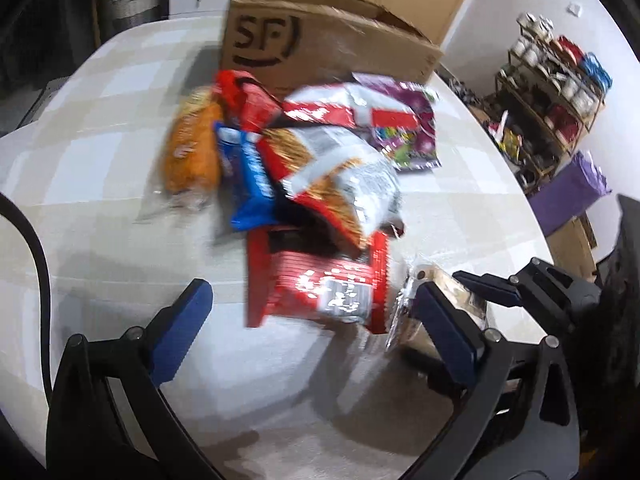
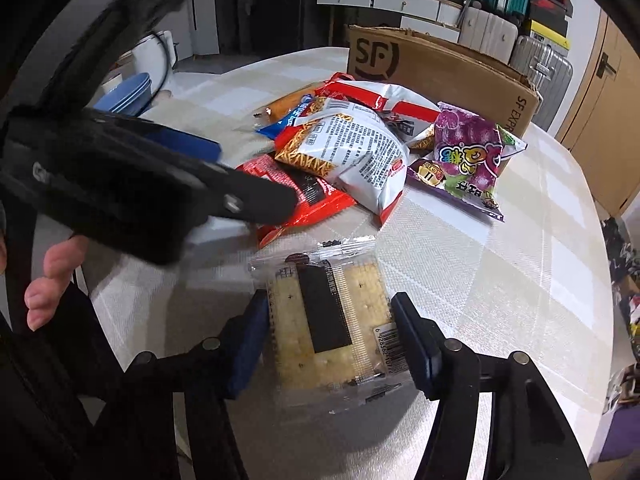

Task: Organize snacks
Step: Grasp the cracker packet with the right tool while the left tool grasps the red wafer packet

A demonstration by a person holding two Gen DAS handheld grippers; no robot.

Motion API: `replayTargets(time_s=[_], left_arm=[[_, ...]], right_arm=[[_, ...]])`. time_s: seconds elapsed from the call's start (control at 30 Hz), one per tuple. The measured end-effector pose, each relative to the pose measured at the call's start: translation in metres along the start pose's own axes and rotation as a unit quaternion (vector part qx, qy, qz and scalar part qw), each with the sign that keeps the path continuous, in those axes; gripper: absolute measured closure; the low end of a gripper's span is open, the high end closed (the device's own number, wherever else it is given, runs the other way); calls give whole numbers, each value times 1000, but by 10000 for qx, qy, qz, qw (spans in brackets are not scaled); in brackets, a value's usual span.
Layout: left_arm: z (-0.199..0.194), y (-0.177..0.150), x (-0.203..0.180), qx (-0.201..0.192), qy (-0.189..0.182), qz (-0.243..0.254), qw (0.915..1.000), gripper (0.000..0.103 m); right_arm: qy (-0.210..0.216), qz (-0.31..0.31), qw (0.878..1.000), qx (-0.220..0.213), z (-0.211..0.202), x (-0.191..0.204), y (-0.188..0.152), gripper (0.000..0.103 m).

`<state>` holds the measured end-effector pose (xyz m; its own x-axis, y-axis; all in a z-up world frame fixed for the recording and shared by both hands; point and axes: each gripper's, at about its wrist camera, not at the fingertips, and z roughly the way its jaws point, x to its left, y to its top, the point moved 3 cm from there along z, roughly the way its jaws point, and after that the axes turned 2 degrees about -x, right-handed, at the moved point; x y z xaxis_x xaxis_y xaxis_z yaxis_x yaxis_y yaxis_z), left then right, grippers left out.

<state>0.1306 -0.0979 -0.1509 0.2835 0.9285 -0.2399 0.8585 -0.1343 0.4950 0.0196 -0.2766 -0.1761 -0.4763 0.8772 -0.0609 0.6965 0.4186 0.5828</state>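
Right gripper (image 2: 330,338): jaws brought in against the two side edges of a clear-wrapped cracker pack (image 2: 328,320), which lies flat on the counter (image 2: 500,280) at the near edge of the snack heap. The blue pads sit at the wrapper's left and right edges and appear to press on it, so I log it as clamped on the pack. The pack carries a dark label strip down its middle and a barcode at its right near corner.

Left gripper (image 1: 316,316): jaws wide apart, nothing between the pads, angled down over the counter with the red foil packet (image 1: 320,280) just beyond the gap. In the right wrist view the same gripper crosses the left side of the frame, a person's hand (image 2: 48,280) visible beneath it.

Snack heap, mid-counter, packets overlapping:
- red foil packet nearest, partly under a white and orange noodle-snack bag (image 2: 356,152);
- blue packet (image 1: 252,184) left of that bag;
- orange bagged snack (image 1: 192,152) at the far left of the heap;
- red and white bag (image 1: 344,108) behind;
- purple candy bag (image 2: 468,152) on the right side.

Open cardboard box (image 2: 440,68) stands on the counter behind the heap, marked SF. Left wrist view is motion-blurred; fine print unreadable there.
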Motion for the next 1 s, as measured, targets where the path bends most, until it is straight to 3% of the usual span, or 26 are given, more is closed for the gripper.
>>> replayTargets(time_s=[0.13,0.27,0.4,0.57,0.67,0.83,1.0], left_arm=[[10,0,-5,123,501,55,9987,2],[16,4,-2,216,399,-124,9989,2],[16,8,-4,132,566,-57,9983,8],[11,9,-4,9,486,54,9988,36],[8,4,0,-12,441,124,9989,46],[-5,-6,18,-14,81,-66,9999,52],[-21,-21,33,-47,-31,-32,10000,53]], right_arm=[[-62,-91,9999,3,-4,4,-4,41],[-86,-53,9999,-5,-5,4,-5,41],[-3,73,10000,8,-2,-1,-5,41],[77,216,9997,8,-2,-7,-6,41],[83,245,9997,9,-1,-9,-7,41],[67,238,9997,4,-1,-8,-7,41],[71,252,9997,9,0,-7,-6,41]])
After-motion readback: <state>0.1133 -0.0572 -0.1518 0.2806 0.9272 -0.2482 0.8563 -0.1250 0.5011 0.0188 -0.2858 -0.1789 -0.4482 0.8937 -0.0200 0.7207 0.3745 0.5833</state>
